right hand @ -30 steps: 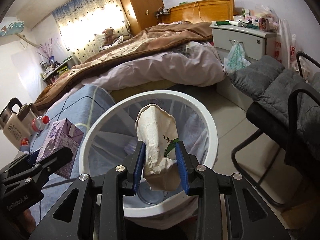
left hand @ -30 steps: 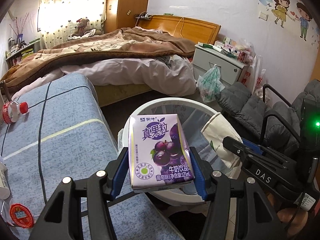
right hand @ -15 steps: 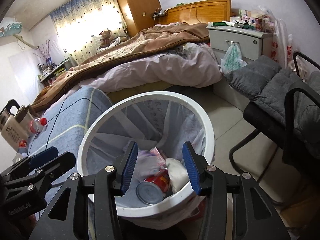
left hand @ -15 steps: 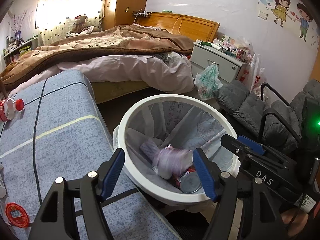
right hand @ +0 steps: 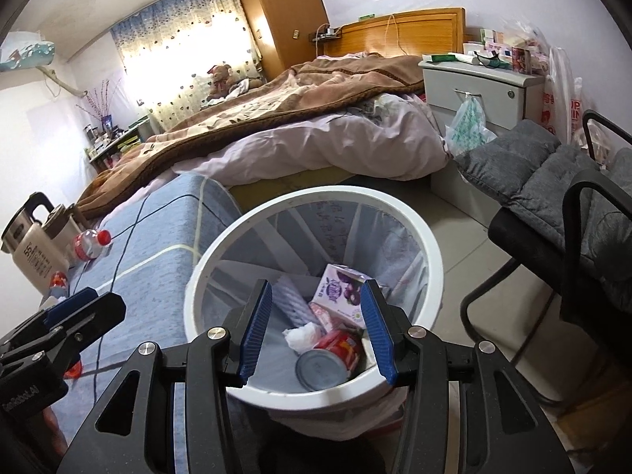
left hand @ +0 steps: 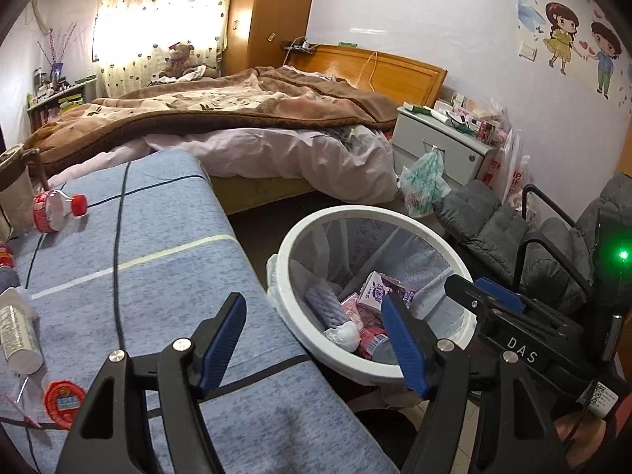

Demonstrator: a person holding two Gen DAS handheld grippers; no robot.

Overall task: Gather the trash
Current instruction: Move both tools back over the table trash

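You are in a bedroom, with an unmade bed (left hand: 237, 126) beyond a blue-covered table (left hand: 118, 276). Your left gripper (left hand: 312, 339) hangs over the table's right edge, its blue pads spread with nothing between them. Your right gripper (right hand: 316, 331) is above the white trash bin (right hand: 432, 276), likewise spread and empty. Inside the bin lie a purple drink carton (right hand: 339, 290), a red can (right hand: 328, 355), a crumpled tissue (right hand: 302, 333) and a ridged lilac piece (right hand: 292, 300). On the table's far left edge lies a red-capped bottle (left hand: 57, 207); near its front left corner sit a white tube (left hand: 17, 328) and a round red lid (left hand: 63, 397).
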